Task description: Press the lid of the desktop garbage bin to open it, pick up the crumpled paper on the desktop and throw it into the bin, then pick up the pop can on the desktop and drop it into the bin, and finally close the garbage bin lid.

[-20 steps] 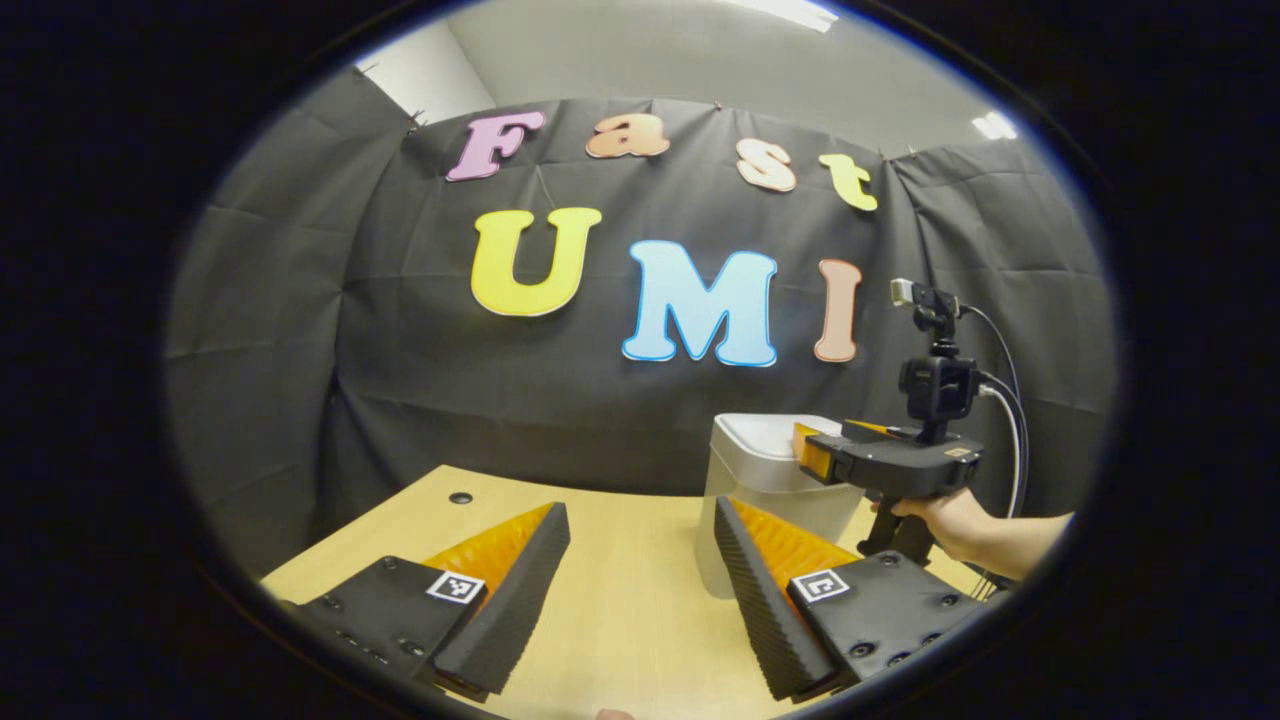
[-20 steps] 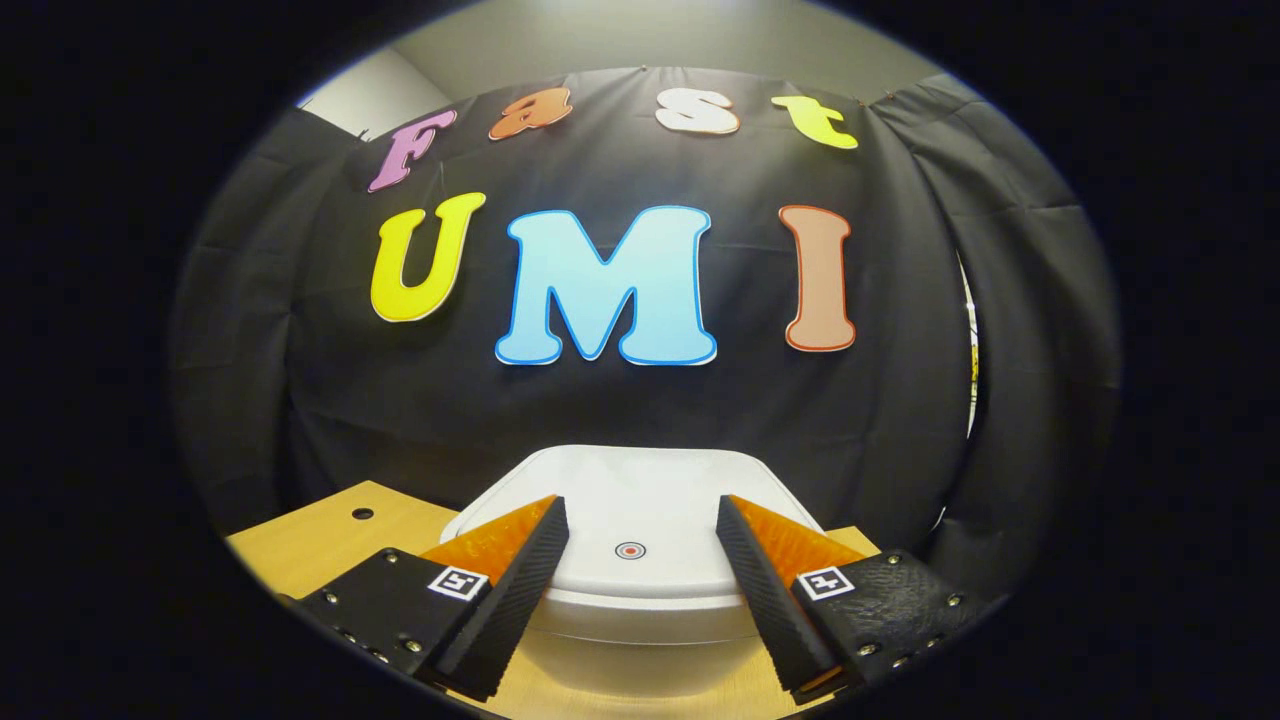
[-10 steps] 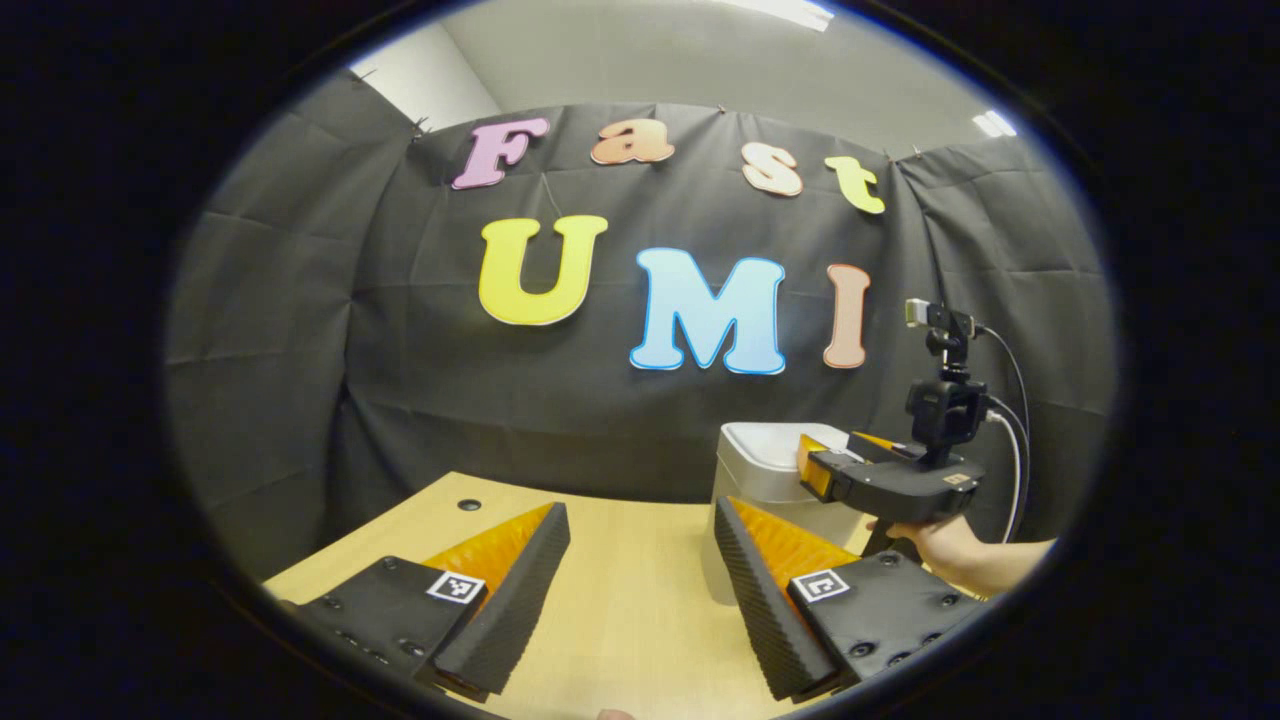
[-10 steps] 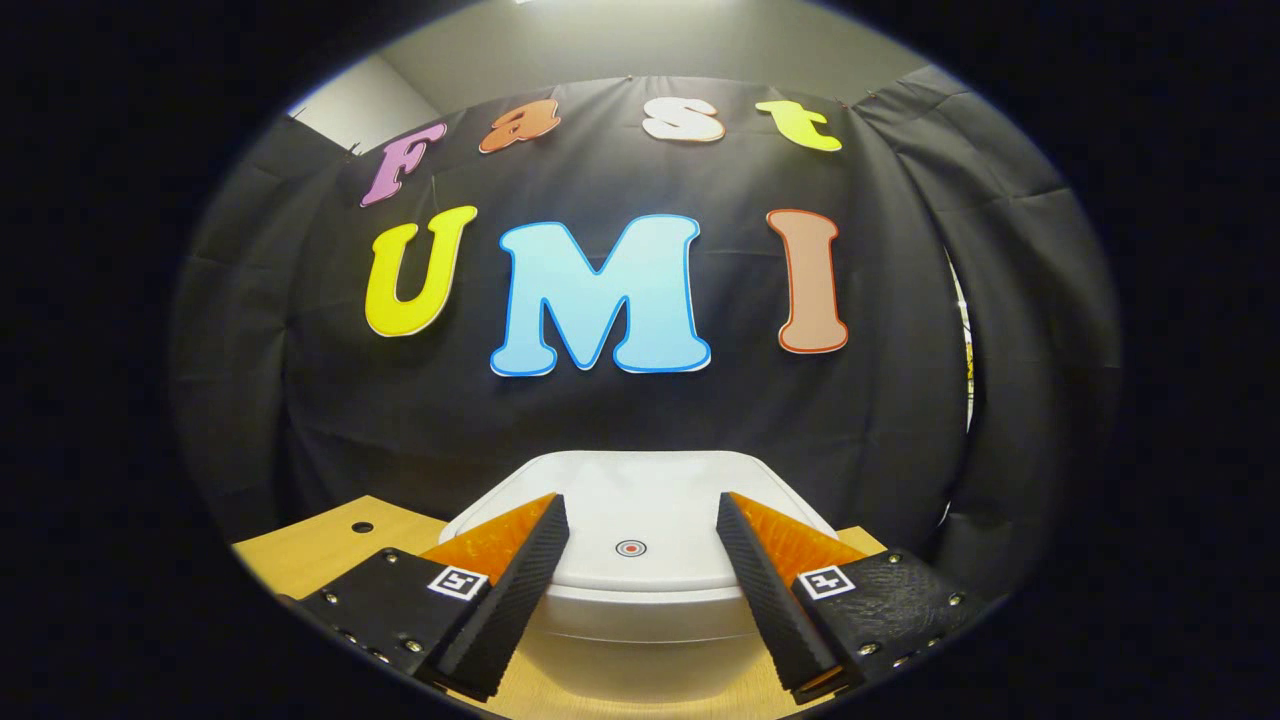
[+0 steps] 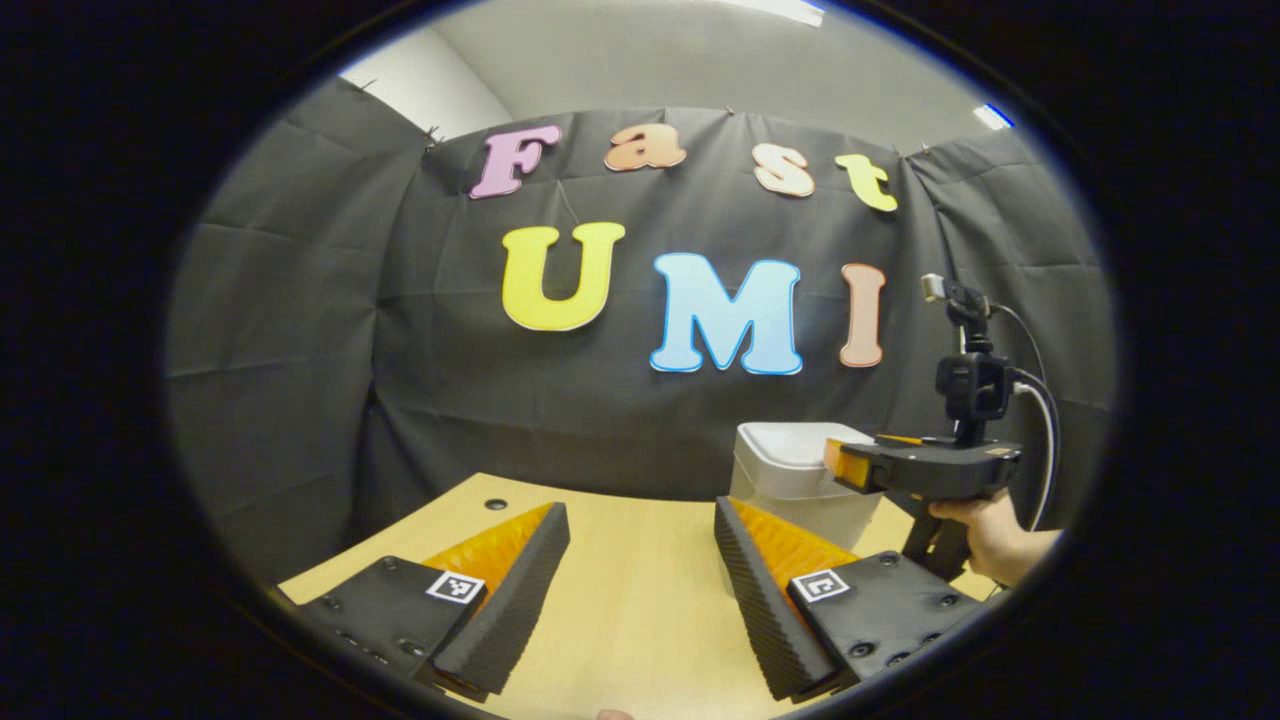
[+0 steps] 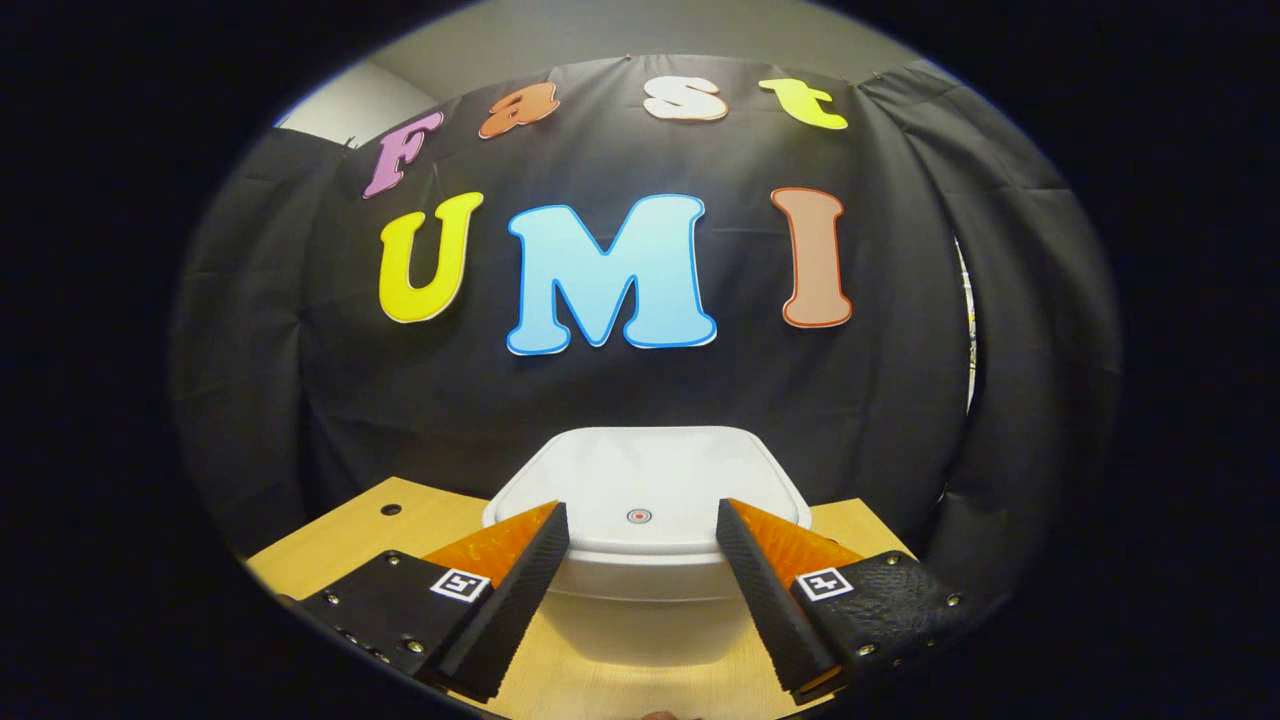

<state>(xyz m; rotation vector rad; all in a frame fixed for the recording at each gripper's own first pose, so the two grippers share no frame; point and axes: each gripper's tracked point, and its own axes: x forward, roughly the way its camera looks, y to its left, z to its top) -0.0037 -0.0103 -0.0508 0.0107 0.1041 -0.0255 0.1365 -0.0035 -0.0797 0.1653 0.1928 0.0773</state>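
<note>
The white desktop bin [image 6: 645,560] stands at the back of the wooden table with its lid [image 6: 650,480] down; a small red dot [image 6: 638,516] marks the lid's front. My right gripper [image 6: 640,520] is open, its fingers level with the lid's near edge and a little in front of it, nothing between them. In the left gripper view the bin [image 5: 795,480] is at the right, and the right gripper [image 5: 850,465] is held by a hand [image 5: 985,535] just before the lid. My left gripper [image 5: 640,515] is open over bare table, left of the bin.
The wooden table [image 5: 620,600] runs back to the black cloth wall. A small round hole [image 5: 494,504] sits near its far left edge. A cable [image 5: 1040,430] loops off the back of the right gripper's handle.
The right gripper has pulled back from the lid and risen slightly; the bin looks smaller and farther in both views. The lid stays down. The left gripper drifted a little.
</note>
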